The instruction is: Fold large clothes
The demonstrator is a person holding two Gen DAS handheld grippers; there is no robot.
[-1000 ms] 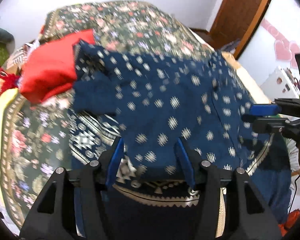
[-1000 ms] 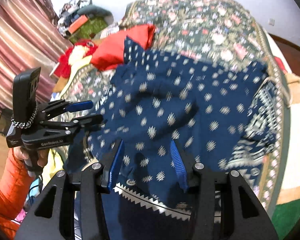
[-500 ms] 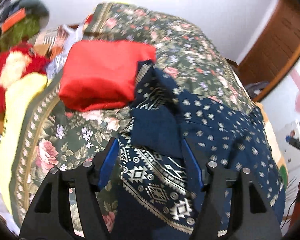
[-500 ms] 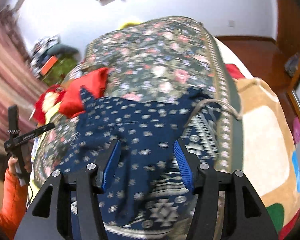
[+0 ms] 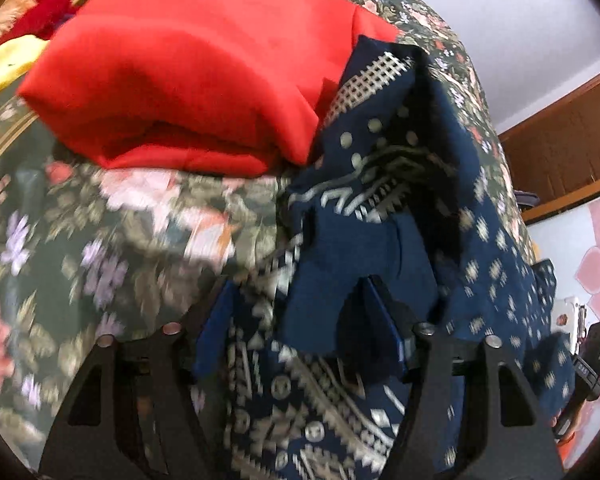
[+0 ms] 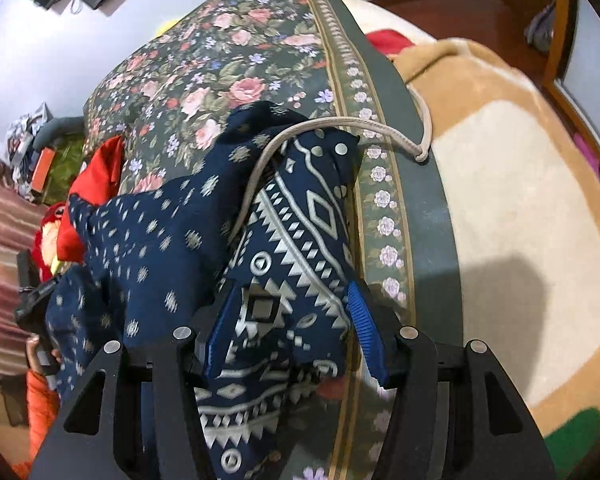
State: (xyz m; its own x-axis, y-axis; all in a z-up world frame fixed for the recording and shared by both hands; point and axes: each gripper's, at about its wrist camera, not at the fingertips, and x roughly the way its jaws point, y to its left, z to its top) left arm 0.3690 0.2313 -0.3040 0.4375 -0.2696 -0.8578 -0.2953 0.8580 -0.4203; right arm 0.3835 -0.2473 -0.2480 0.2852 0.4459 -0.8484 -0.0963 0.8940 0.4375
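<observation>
- While it lies crumpled on the bed (image 6: 416, 184), the navy garment (image 6: 148, 248) shows two prints: pale dots on one part, white geometric bands on another.
- A beige cord (image 6: 340, 124) loops out of the garment onto the floral bedspread (image 5: 60, 240).
- A folded red cloth (image 5: 188, 80) sits just beside the garment, touching its far edge.
- The left gripper (image 5: 300, 332) has its jaws partly apart and just been opening; navy cloth lies between them, draped over one finger (image 5: 380, 320).
- The right gripper (image 6: 292, 332) has its jaws partly apart, having just opened a little, with banded cloth bunched between them; whether they pinch it I cannot tell.
</observation>
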